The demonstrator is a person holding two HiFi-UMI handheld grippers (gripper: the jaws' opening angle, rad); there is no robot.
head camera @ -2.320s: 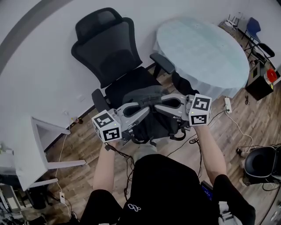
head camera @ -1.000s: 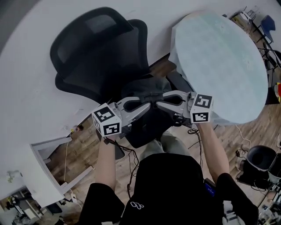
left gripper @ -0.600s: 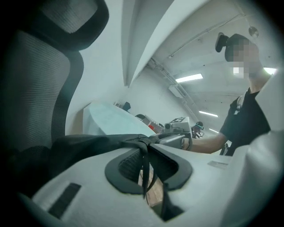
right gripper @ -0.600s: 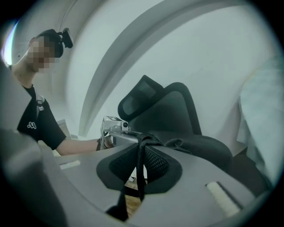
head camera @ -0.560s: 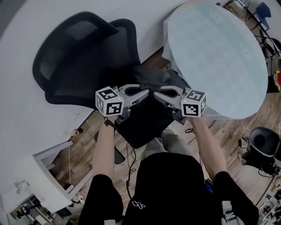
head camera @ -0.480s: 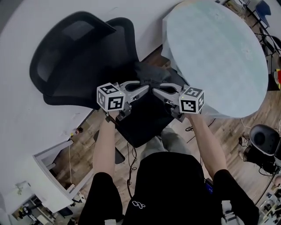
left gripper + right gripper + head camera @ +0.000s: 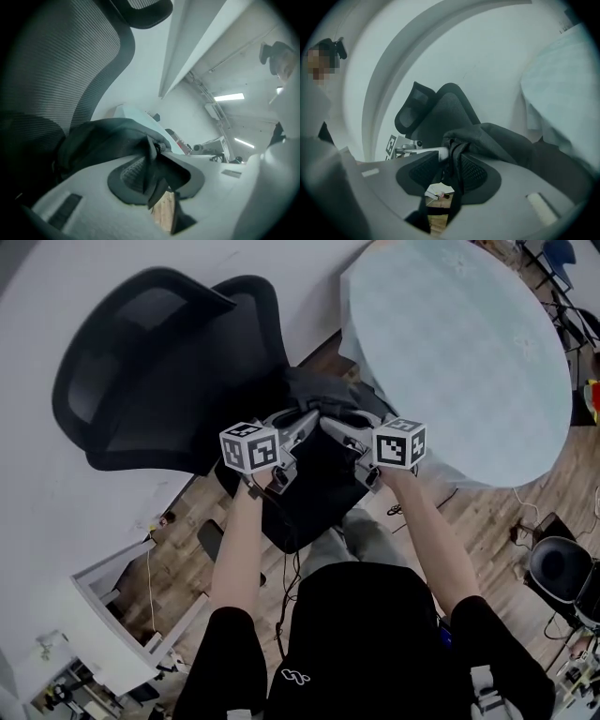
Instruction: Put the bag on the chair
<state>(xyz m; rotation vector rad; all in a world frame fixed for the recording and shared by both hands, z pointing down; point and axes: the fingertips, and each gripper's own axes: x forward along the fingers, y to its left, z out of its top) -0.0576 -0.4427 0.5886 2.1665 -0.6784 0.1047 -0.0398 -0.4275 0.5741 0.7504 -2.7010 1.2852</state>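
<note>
Bag position: the bag (image 7: 323,392) sat slumped on the seat of the chair (image 7: 159,362), close to the backrest and just beside the round table (image 7: 459,343).
Left gripper (image 7: 305,420): jaws were opening. A fold of bag fabric lay between the pads and looked slack to us, not pinched.
Right gripper (image 7: 334,424): jaws were opening, already well apart. A strap hung loose through the gap.
Risk, snag: we judged the strap could catch a jaw on pull-back and drag the bag off the seat.
Risk, slump: the bag was soft, so it could sag or tip once unsupported.
Materials: the bag was dark woven fabric, creased and shapeless. The chair had a black mesh back. The pads were ribbed and dark in smooth grey shells.
</note>
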